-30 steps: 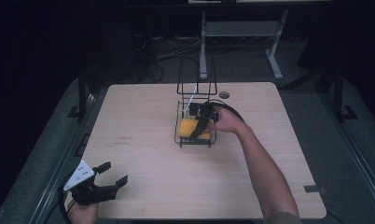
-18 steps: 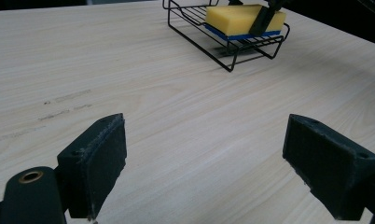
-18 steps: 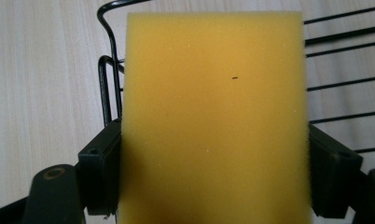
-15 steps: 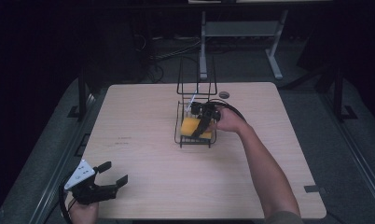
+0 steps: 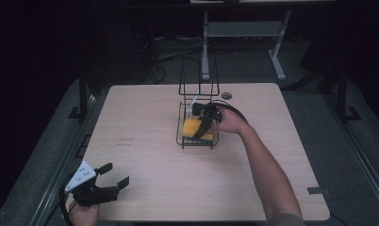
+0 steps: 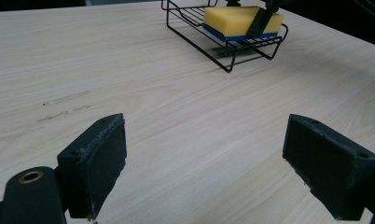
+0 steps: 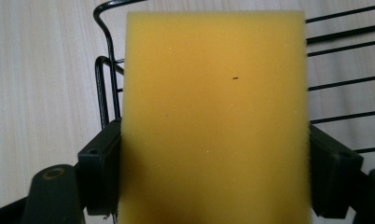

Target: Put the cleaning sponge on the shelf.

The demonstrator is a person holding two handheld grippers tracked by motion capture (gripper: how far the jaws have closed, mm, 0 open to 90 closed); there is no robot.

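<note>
Your right gripper (image 5: 202, 126) sits at the centre of the high view, inside the wire rack (image 5: 184, 136), and its jaws are closed against the two long sides of the sponge (image 5: 191, 127). In the right gripper view the sponge (image 7: 216, 116) takes up the middle of the frame, yellow face toward the camera, with a black jaw pressed to its left and right edges near the bottom; rack (image 7: 106, 79) wires cross the wooden table (image 7: 41, 70) behind it.

The sponge lies in the rack's low tray, at the upper right of the left gripper view, where you can see its yellow top (image 6: 237, 19) over a blue underside, resting flat on the tray wires (image 6: 223, 51). One jaw of your right gripper crosses its right end there.

Your left gripper (image 5: 110, 181) is in the lower left corner of the high view, near the table (image 5: 150, 188) edge and well apart from the rack. Its jaws stand wide open with nothing between them; bare table (image 6: 190, 121) shows in the gap in the left gripper view.
</note>
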